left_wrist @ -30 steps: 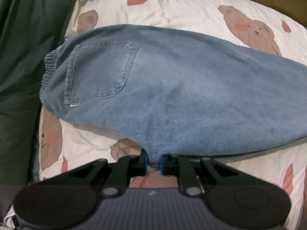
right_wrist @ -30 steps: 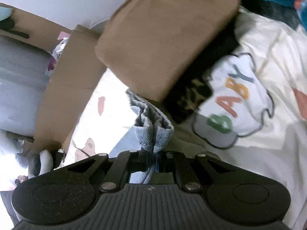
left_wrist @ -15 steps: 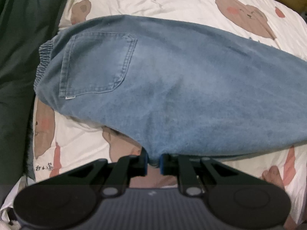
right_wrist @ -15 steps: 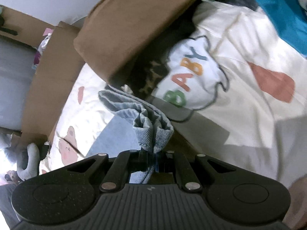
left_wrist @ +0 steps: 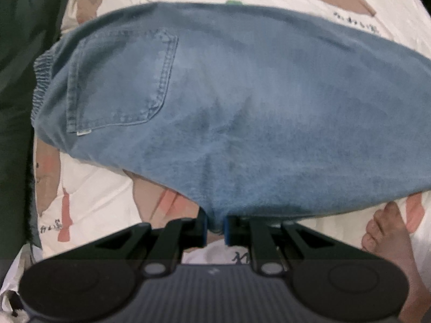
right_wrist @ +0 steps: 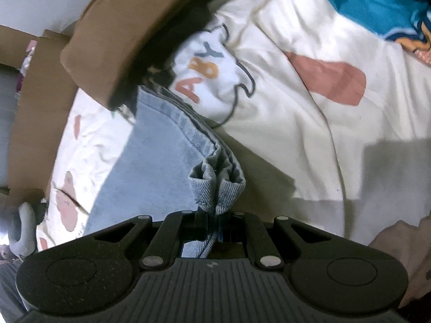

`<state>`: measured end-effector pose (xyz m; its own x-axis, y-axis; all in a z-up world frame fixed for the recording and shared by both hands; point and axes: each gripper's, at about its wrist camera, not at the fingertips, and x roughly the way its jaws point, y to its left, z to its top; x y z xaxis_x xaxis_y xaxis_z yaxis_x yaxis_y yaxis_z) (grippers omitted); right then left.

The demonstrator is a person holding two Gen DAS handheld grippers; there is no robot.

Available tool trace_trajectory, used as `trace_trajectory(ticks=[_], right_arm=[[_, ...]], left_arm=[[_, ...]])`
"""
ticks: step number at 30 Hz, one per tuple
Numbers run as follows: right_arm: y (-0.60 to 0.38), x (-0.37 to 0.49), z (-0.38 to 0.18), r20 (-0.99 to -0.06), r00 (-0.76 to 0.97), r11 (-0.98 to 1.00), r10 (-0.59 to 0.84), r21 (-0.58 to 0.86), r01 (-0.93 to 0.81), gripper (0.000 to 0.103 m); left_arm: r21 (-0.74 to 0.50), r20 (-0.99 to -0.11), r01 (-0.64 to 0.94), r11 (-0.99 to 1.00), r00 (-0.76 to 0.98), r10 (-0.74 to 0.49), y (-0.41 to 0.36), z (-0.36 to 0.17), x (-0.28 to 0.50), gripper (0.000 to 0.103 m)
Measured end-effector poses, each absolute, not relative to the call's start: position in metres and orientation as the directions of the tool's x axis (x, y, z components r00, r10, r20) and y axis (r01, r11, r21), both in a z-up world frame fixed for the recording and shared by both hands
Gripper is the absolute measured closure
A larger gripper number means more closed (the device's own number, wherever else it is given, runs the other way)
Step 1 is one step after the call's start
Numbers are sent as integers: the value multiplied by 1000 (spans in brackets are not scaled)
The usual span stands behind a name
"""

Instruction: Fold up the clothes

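Observation:
Light blue jeans (left_wrist: pixel 242 102) lie folded lengthwise across a white bedsheet (left_wrist: pixel 102 188) printed with bears; the back pocket and elastic waistband are at the left. My left gripper (left_wrist: pixel 215 226) is shut on the jeans' near edge at the crotch. In the right wrist view the jeans (right_wrist: pixel 150 172) stretch away to the left, and my right gripper (right_wrist: pixel 215 215) is shut on the bunched leg cuff. The cuff end hangs just above the sheet (right_wrist: pixel 296 134).
A dark green blanket (left_wrist: pixel 18 80) borders the sheet on the left. A person's bare foot (left_wrist: pixel 388 239) rests at the lower right. A brown folded garment (right_wrist: pixel 134 27), a white "BABY" print garment (right_wrist: pixel 210 67), a teal cloth (right_wrist: pixel 377 2) and cardboard (right_wrist: pixel 37 102) lie beyond the cuff.
Both grippers sank toward the bed with the jeans. The right one carried the cuff sideways past the brown garment. A foot came into the left view.

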<state>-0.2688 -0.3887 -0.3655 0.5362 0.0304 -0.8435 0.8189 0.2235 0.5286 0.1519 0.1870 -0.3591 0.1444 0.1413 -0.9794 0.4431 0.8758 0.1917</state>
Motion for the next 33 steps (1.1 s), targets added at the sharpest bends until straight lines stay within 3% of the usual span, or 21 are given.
trace_trajectory(ticks=[4,9,15,21,33], right_arm=[[-394,-274,-385,-815,574,143,79,579,803,95],[-395,-276,-392,-806,584,189,94,590,785,84],[-406,-280,-397,-792,603,201,100,609,767,58],[-429,-292,-426,-706,677,88,207,703,706,57],[-449,-231,-422,-684,614,322,393,728,605,58]], left_arm=[[199,-979,458,866,128,158,186,-372,159,91],[211,-977,466,859,121,174,186,-378,168,91],[218,-976,466,857,119,183,188,-381,173,91],[236,-972,468,851,111,209,187,-386,173,91],[248,-968,462,851,82,237,190,-385,169,86]])
